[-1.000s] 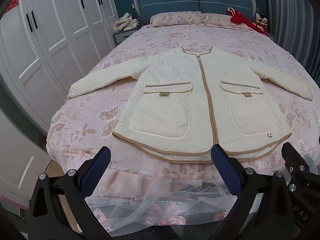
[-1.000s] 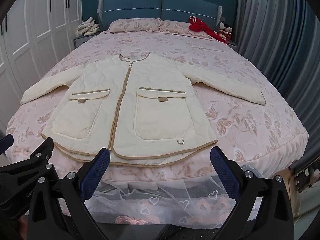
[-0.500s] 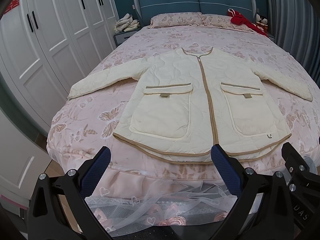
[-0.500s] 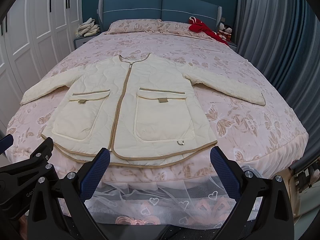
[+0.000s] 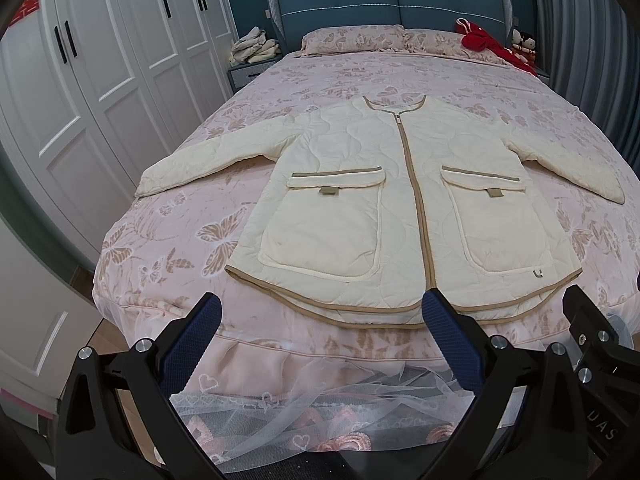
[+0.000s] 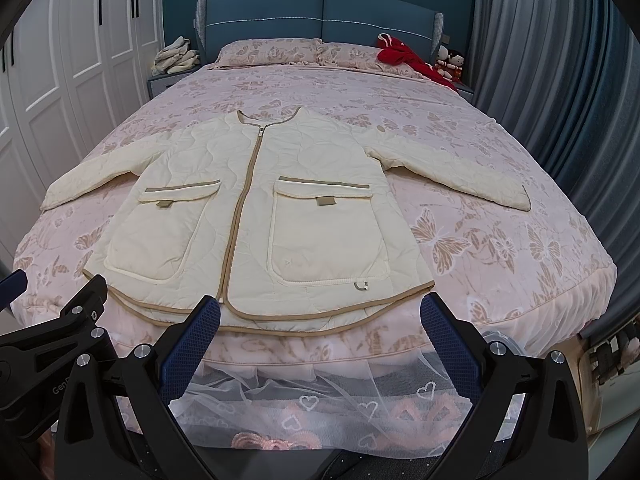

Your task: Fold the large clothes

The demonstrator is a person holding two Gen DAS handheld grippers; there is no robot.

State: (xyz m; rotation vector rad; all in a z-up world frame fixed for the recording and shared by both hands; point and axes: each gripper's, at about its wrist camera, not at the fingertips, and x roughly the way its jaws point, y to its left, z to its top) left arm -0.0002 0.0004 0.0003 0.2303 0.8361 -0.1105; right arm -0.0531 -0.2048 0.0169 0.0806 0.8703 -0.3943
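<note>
A cream quilted jacket (image 5: 384,208) lies flat and zipped in the middle of the frame on a pink butterfly-print bed (image 5: 168,232), sleeves spread to either side, hem near the foot edge. Both grippers hover low in the frame off the foot of the bed — the left gripper (image 5: 320,316) and the right gripper (image 6: 320,316) each have their jaws wide apart, holding nothing. White wardrobes (image 5: 100,60) fill the upper left, and a red garment (image 6: 404,58) lies by the pillows at upper right.
</note>
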